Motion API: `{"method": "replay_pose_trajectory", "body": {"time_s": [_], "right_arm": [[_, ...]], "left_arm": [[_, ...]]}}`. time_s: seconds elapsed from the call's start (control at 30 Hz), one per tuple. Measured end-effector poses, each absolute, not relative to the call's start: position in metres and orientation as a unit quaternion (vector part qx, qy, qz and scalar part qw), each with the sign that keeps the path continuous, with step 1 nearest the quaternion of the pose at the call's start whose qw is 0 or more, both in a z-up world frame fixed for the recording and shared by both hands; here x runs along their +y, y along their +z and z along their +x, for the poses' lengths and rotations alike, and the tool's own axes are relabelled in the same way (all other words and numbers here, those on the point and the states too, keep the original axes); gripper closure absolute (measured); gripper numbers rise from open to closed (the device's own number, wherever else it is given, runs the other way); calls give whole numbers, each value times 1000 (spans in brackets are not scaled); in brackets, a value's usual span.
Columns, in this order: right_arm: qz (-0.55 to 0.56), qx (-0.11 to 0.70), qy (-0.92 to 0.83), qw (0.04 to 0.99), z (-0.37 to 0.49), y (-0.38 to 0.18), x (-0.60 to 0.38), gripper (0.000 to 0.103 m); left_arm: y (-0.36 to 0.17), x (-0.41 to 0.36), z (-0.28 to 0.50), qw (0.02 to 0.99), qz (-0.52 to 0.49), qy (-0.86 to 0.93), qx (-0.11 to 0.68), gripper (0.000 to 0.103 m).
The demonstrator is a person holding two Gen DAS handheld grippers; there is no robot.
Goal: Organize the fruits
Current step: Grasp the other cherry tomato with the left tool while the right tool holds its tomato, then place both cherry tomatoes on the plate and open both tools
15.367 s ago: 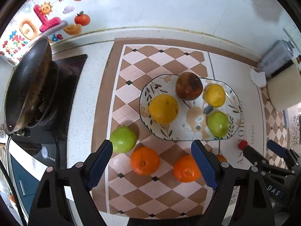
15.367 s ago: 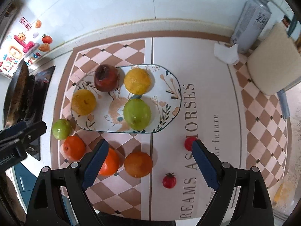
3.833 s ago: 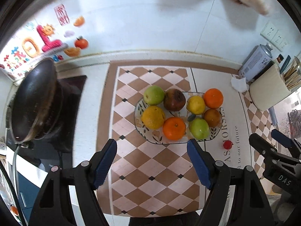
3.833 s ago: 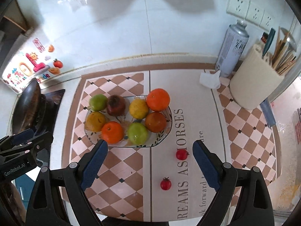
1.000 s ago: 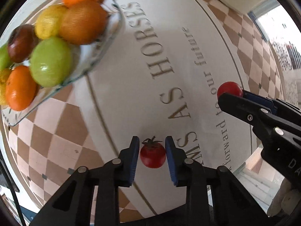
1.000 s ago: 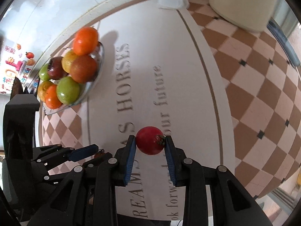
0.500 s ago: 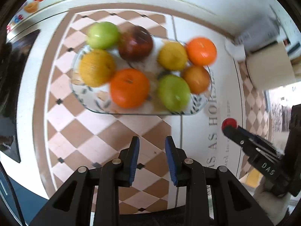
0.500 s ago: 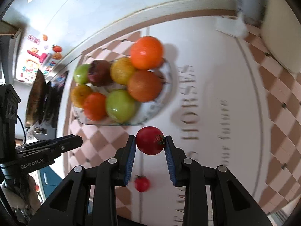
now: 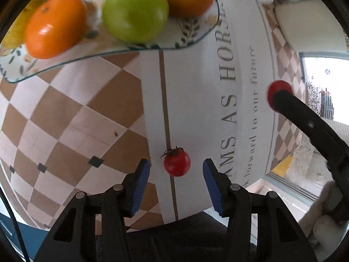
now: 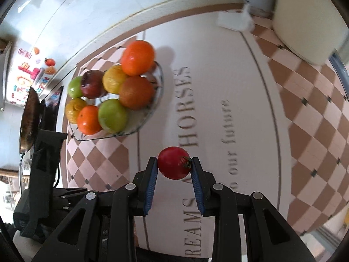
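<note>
The step in hand is judged to be the pick-up of the last loose cherry tomato (image 9: 177, 163), while the other cherry tomato (image 10: 173, 162) is already pinched between the pads of the right gripper (image 10: 174, 163) and held above the mat. The left gripper (image 9: 176, 168) has just been opening; its jaws stand spread with the loose tomato lying on the mat between them, touched by neither pad. For a sound grasp, the gripper should be lowered until the pads flank the tomato's widest part, then closed gently, since so small and soft a fruit could be squashed or squirted out.

The glass fruit plate (image 10: 156, 107), piled with oranges, green apples, a dark red fruit and yellow citrus, is nearly full; a gap near its edge would need to be chosen.

The counter is covered by a checked mat (image 10: 250, 100) printed with lettering. A pan (image 10: 29, 118) stands at its left end, a cream container (image 10: 309, 19) and a crumpled tissue (image 10: 235, 19) at the far right.
</note>
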State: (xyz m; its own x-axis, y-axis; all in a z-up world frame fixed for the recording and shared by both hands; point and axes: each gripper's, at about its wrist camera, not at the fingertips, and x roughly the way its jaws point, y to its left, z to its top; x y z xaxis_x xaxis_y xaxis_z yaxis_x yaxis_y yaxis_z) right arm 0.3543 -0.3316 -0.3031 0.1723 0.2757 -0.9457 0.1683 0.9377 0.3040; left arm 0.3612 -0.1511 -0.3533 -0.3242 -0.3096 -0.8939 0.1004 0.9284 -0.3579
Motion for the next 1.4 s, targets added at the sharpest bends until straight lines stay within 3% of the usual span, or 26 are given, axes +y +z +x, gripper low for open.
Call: {"method": "replay_pose_trajectory", "body": {"time_s": [0.23,0.3,0.5,0.8,0.93,1.03,1.2,1.4], "right_arm": [[185,642,23,744,344,-304,-337,69],[184,642,24,744,345,-303,-334,69],[178,636,32,750,351,-295,-326,69],[170,634,57,752,365,-290,-304,69],[168,634,62,752,367,-288,-299,69],[168,634,61,752,367,-288,-300,69],[169,633,53,754,364,-287,-307,69],[174,632,47,754,358,-287,-313,69]], "left_arm": [[-357,-173,355,588,-1,-187,787,57],[-357,-177,355,592,7,-193,783,74],[-348,-167,361,605,7,-191,773,80],[-333,-131,370,609,-63,-185,768,80],[-339,-133,368,581,-94,-204,782,75],[-348,-155,364,566,-70,-209,795,69],[-359,-164,362,564,-11,-196,802,68],[-353,-173,362,588,31,-200,783,77]]}}
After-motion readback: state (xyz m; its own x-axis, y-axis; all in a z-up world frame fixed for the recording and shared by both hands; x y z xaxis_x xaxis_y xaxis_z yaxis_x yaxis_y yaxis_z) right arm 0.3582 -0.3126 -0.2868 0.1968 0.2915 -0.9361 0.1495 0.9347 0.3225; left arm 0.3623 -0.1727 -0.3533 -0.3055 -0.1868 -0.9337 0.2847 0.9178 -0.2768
